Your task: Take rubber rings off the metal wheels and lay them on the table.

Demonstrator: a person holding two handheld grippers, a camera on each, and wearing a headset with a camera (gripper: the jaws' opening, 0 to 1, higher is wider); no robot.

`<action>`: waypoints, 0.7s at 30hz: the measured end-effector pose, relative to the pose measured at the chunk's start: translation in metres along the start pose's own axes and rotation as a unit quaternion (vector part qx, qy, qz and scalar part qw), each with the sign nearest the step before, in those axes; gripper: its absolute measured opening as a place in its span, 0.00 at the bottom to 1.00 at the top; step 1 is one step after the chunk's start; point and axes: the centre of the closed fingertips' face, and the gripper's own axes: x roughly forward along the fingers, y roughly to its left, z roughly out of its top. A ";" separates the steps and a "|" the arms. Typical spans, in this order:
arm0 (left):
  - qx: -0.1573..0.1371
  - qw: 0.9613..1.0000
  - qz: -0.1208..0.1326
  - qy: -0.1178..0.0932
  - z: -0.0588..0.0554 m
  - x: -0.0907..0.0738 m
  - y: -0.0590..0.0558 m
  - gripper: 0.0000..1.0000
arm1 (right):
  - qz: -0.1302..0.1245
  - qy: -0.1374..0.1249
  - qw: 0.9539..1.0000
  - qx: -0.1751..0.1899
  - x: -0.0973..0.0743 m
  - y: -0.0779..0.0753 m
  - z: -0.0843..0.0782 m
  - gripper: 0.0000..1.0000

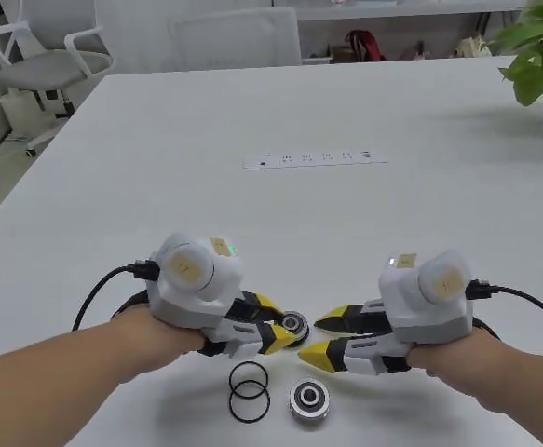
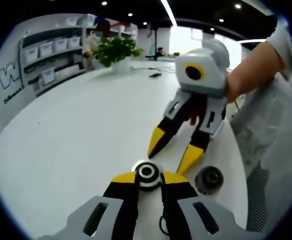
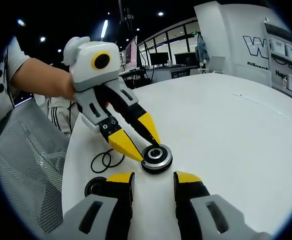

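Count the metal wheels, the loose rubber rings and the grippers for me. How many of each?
Metal wheels: 2, one in the left gripper, one on the table.
Loose rubber rings: 2.
Grippers: 2, the left gripper and the right gripper.
Total: 6.

We see a smooth, matt white table (image 1: 364,223). The left gripper (image 1: 288,328) and right gripper (image 1: 316,337) have smooth white plastic housings with a soft sheen. Their yellow-and-black jaws look like plastic too, as far as we can tell. The held wheel (image 1: 295,324) and the loose wheel (image 1: 309,399) gleam as polished metal. The rubber rings (image 1: 249,389) look black and dull.
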 end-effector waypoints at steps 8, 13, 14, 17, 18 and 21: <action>0.005 1.000 0.015 0.003 0.001 0.002 0.002 0.15 | 0.001 -0.009 1.000 -0.001 0.004 0.003 0.006 0.29; 0.003 1.000 0.019 0.003 0.001 0.003 0.002 0.15 | -0.006 -0.015 1.000 0.000 0.006 0.001 0.010 0.29; 0.002 1.000 0.019 0.003 0.001 0.003 0.002 0.15 | -0.007 -0.015 1.000 0.000 0.006 0.001 0.010 0.29; -0.001 1.000 0.023 0.001 0.001 0.003 0.003 0.14 | -0.015 -0.018 1.000 0.004 0.008 -0.002 0.011 0.29; -0.002 1.000 0.023 0.000 0.002 0.003 0.003 0.14 | -0.016 -0.018 1.000 0.005 0.008 -0.002 0.012 0.29; -0.005 1.000 0.025 -0.003 0.002 0.003 0.002 0.14 | -0.020 -0.016 1.000 0.004 0.010 -0.003 0.011 0.27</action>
